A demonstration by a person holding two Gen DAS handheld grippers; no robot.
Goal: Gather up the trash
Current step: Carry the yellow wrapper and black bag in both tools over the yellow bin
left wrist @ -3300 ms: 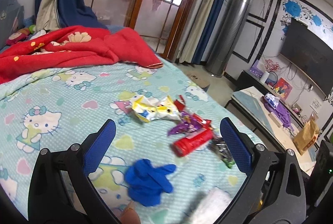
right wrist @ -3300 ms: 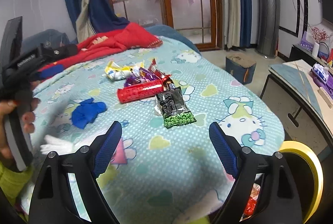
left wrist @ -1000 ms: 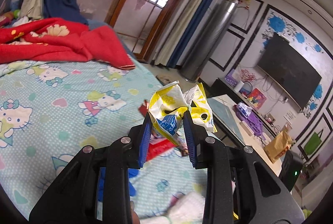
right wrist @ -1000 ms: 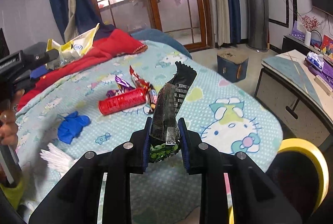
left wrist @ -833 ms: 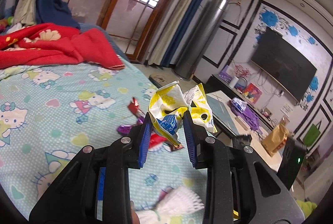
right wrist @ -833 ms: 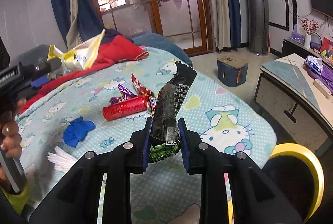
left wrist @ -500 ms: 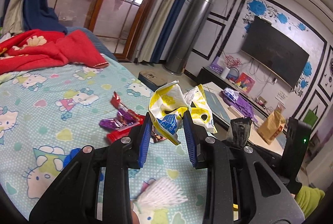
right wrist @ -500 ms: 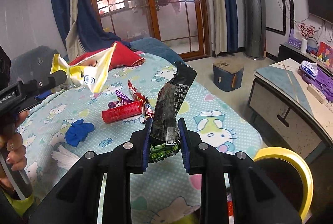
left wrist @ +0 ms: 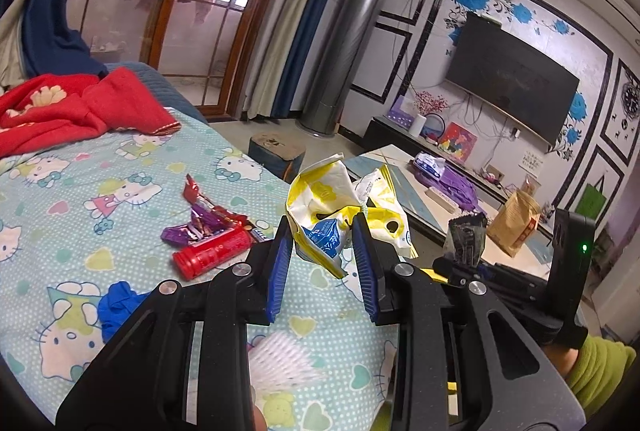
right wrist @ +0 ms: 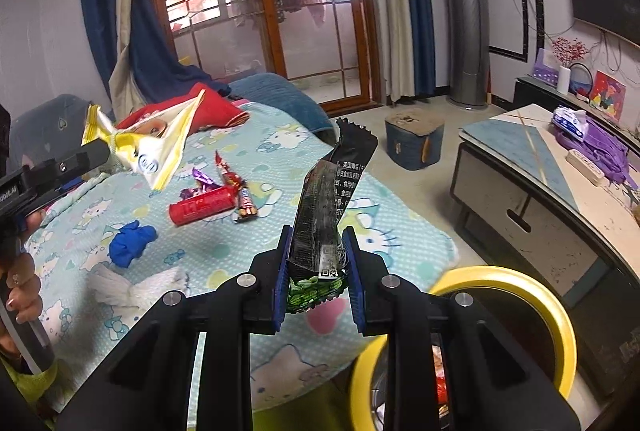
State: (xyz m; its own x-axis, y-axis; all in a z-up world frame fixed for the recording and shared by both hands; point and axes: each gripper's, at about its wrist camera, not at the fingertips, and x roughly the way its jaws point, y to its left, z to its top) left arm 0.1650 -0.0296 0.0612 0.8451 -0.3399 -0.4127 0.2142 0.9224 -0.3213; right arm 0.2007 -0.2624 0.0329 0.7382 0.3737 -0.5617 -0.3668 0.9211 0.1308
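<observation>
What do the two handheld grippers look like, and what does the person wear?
Each gripper, left and right, has a black frame with silver bolts and two fingers lined with blue ribbed pads. A green light glows on the right one's body. The sleeve is yellow-green.

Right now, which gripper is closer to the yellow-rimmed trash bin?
Right. The right gripper, shut on the black snack packet, is just beside the bin's yellow rim. The left gripper, shut on the yellow wrapper, is farther back over the bed.
</observation>
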